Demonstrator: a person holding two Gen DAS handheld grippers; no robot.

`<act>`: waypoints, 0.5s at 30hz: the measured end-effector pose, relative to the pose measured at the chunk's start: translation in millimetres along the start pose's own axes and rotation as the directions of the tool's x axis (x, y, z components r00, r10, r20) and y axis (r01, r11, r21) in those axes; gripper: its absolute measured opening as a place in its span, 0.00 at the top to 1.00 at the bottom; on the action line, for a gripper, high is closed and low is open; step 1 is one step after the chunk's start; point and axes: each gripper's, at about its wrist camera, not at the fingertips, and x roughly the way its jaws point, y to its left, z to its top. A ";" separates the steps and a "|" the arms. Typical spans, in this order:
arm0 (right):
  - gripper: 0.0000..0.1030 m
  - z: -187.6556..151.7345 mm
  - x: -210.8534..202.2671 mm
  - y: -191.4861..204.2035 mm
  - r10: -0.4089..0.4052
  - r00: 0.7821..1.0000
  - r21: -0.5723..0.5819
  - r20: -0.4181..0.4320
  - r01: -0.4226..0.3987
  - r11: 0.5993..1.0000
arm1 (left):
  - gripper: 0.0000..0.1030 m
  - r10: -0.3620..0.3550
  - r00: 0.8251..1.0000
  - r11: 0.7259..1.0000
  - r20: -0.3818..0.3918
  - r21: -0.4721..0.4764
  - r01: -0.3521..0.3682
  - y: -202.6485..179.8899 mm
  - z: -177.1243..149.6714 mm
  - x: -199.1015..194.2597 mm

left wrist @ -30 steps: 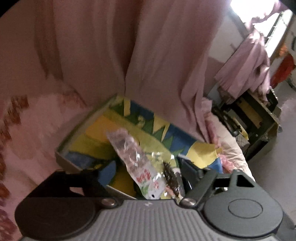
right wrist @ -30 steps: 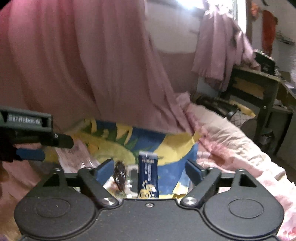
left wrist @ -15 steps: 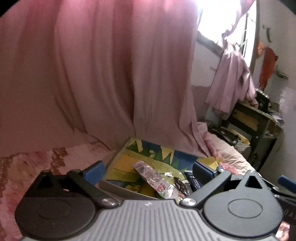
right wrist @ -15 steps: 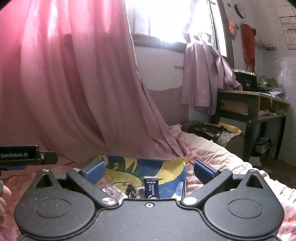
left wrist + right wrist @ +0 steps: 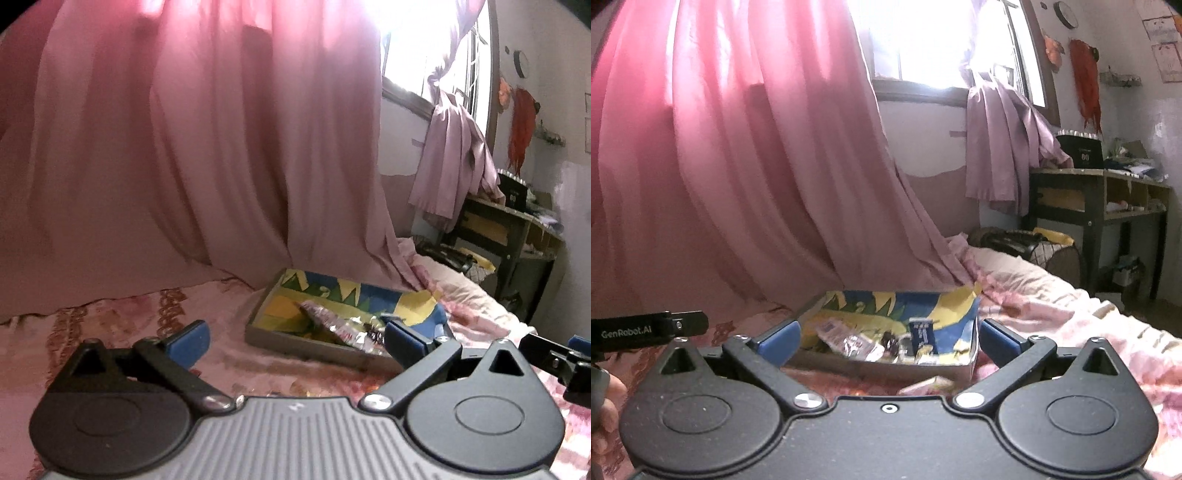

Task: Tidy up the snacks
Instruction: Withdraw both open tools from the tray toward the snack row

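- Pink bedding (image 5: 1071,332) carries the printed tray (image 5: 956,325), snacks (image 5: 857,343) heaped inside; one packet (image 5: 923,386) lies just outside its front wall.
- Left gripper (image 5: 295,338) and right gripper (image 5: 888,338) gape empty; the next pick, likely that stray packet, calls for a low approach.
- Versus a second ago, both jaws have just been opening with nothing between them, and the tray sits farther off.

Curtain (image 5: 757,166) close behind tray (image 5: 879,363) — front clear
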 end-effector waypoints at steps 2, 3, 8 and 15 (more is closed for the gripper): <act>0.01 -4.4 -8.2 1.8 0.003 1.000 0.000 -0.014 -0.003 1.000 | 0.00 0.004 1.000 1.000 -0.009 0.009 -0.004 1.2 -5.1 -8.1; 0.01 -6.9 -11.5 2.3 0.002 1.000 0.001 -0.020 -0.002 1.000 | 0.00 0.004 1.000 1.000 -0.015 0.015 -0.004 2.0 -7.6 -10.8; 0.01 -15.7 -22.9 4.7 -0.002 0.998 0.001 -0.056 0.002 1.000 | 0.00 0.012 0.999 0.999 -0.051 0.043 -0.010 3.4 -19.7 -23.9; 0.01 -27.2 -26.7 6.6 -0.011 0.990 0.009 -0.141 0.012 1.000 | 0.00 0.022 0.995 0.994 -0.095 0.107 -0.012 -3.4 -32.1 -33.6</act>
